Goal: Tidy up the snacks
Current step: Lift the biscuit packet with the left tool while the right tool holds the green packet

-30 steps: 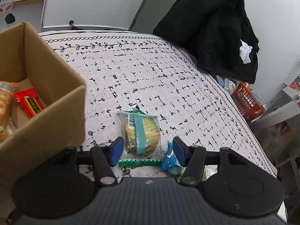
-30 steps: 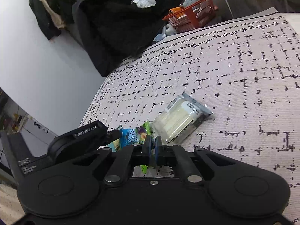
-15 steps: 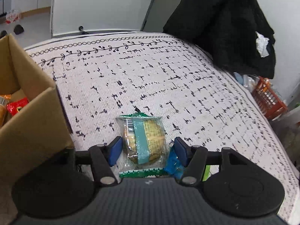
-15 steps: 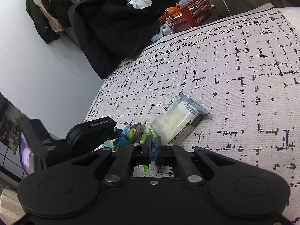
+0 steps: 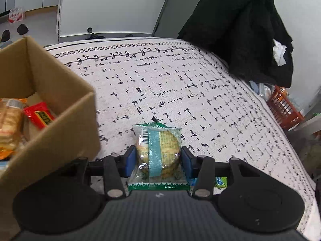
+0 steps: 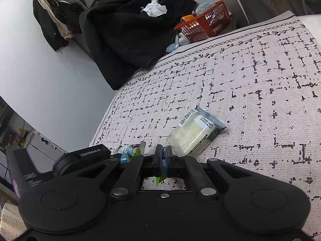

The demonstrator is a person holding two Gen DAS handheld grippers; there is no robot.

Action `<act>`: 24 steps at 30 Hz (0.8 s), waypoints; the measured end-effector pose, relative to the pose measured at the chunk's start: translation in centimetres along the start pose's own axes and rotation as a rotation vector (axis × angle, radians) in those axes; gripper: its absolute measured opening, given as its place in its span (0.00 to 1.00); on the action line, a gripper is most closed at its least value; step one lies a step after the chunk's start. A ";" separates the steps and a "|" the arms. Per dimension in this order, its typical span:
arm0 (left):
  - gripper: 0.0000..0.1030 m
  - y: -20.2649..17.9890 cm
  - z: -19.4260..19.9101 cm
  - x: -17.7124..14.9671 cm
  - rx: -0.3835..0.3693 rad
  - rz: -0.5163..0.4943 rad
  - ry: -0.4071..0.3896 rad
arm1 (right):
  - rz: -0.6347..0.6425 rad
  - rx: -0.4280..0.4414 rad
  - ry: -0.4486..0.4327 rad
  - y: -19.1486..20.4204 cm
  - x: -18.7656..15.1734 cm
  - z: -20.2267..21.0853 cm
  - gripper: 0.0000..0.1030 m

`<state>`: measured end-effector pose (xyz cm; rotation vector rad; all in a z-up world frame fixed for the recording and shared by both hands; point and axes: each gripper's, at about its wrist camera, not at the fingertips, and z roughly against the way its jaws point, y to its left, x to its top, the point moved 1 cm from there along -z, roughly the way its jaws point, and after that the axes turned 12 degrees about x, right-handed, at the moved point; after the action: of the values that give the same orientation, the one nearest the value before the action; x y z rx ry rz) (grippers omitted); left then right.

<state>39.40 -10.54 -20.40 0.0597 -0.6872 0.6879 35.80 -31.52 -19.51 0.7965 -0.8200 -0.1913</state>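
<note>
In the left wrist view, a clear cookie packet [image 5: 157,150] with a teal stripe and green serrated ends lies on the patterned tablecloth [image 5: 180,84]. My left gripper [image 5: 158,160] straddles it. Its jaws are closing, and the blue pads touch both sides of the packet. A blue-green candy packet [image 5: 219,180] peeks out by the right finger. My right gripper [image 6: 164,157] is shut on a thin green wrapper [image 6: 159,178] that hangs below its pads. Just beyond its tips lies a clear packet of pale biscuits [image 6: 193,135].
An open cardboard box [image 5: 60,120] stands at the left, holding a red snack bar [image 5: 39,115] and a biscuit pack [image 5: 9,124]. A black coat [image 6: 130,36] and an orange basket [image 6: 204,23] sit past the table's far edge.
The left gripper's jaws narrowed from wide around the cookie packet to touching its sides. It swung right, then back towards the box. The right gripper stayed shut and still.
</note>
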 end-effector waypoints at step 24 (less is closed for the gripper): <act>0.56 1.3 1.7 -2.9 0.035 -0.076 0.082 | -0.003 0.006 -0.017 0.2 0.4 1.2 0.02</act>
<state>36.02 -11.62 -21.00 0.0890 -0.5917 0.6261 35.14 -32.23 -18.66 0.8030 -0.8361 -0.1980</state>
